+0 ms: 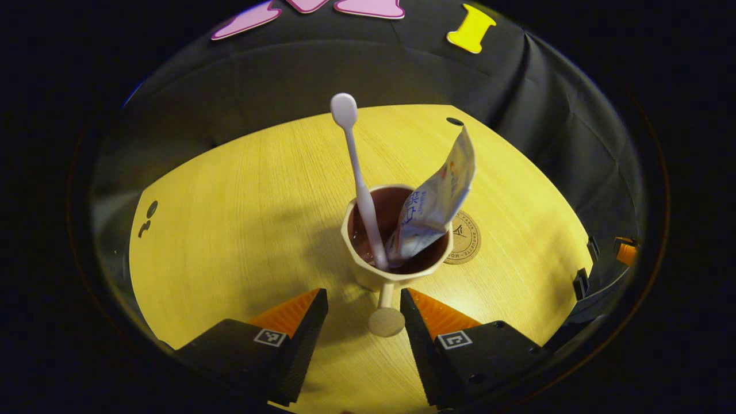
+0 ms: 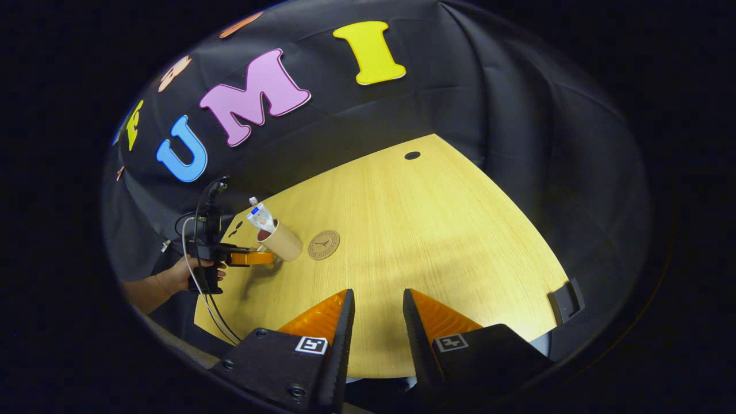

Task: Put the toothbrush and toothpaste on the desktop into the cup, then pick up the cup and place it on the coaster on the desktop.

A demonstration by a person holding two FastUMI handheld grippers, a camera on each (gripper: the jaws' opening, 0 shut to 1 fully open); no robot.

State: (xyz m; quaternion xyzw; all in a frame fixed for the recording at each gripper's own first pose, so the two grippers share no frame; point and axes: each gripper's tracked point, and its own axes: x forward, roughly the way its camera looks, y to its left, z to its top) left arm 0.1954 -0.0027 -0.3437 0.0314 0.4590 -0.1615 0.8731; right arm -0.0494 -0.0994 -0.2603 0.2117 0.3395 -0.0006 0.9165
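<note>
A beige cup (image 1: 397,270) with a dark inside stands on the wooden table, its handle (image 1: 386,313) pointing at me. A white toothbrush (image 1: 357,172) and a crumpled toothpaste tube (image 1: 437,201) stand in it. My left gripper (image 1: 364,299) is open, with one finger on either side of the handle and a gap on the left side. The round brown coaster (image 1: 464,238) lies just behind and right of the cup. In the right gripper view, the cup (image 2: 283,241) sits left of the coaster (image 2: 323,245), a hand (image 2: 184,276) holds the left gripper (image 2: 250,257) at it, and my right gripper (image 2: 376,296) hovers open near the table's front edge.
The table (image 2: 431,241) has a small dark hole (image 2: 412,155) near its far edge and black clamps (image 2: 566,299) on its right rim. Cables (image 2: 201,299) hang from the left gripper off the table's left side. The booth's black cloth wall surrounds the table.
</note>
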